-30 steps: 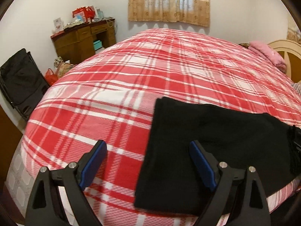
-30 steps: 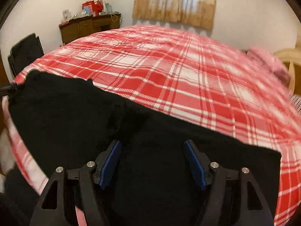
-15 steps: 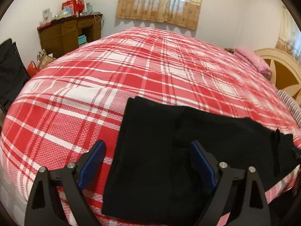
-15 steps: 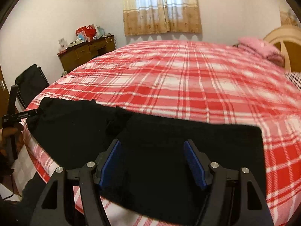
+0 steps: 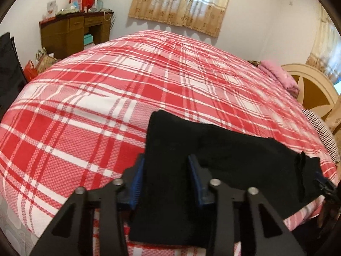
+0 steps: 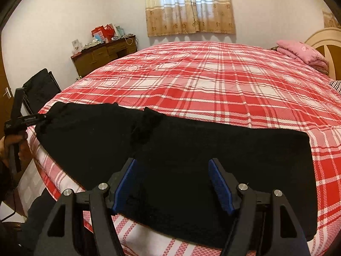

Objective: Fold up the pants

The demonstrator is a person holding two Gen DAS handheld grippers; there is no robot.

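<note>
Red-and-white plaid bedding (image 6: 213, 85) covered the wide bed that filled the room, with a curtained window (image 6: 189, 6) on the far wall and a wooden headboard (image 5: 313, 89) at the right. Black pants (image 6: 191, 160) lay flat along the near edge of the bed, one end toward the bed's left corner, the other toward the headboard side. My left gripper (image 5: 164, 177) had just been closing; its blue pads stood narrow on either side of the pants' end, a strip of the black cloth between them, though I could not tell whether they pressed it. From the right wrist view, that gripper (image 6: 27, 120) met the pants' left end at the bed's corner, my hand (image 6: 12, 147) around its handle. My right gripper (image 6: 172, 183) hovered over the pants' middle with its fingers (image 6: 221, 187) spread wide, gripping nothing. A folded pink blanket (image 6: 302, 52) sat by the headboard. A brown wooden desk (image 5: 72, 34) stood against the far wall, red gift bags (image 5: 82, 0) and small boxes piled on its top and a teal box (image 5: 87, 39) in its open kneehole. A black chair (image 6: 40, 87) stood near the bed's left corner, and more bags (image 5: 38, 64) sat on the floor beside the desk.
</note>
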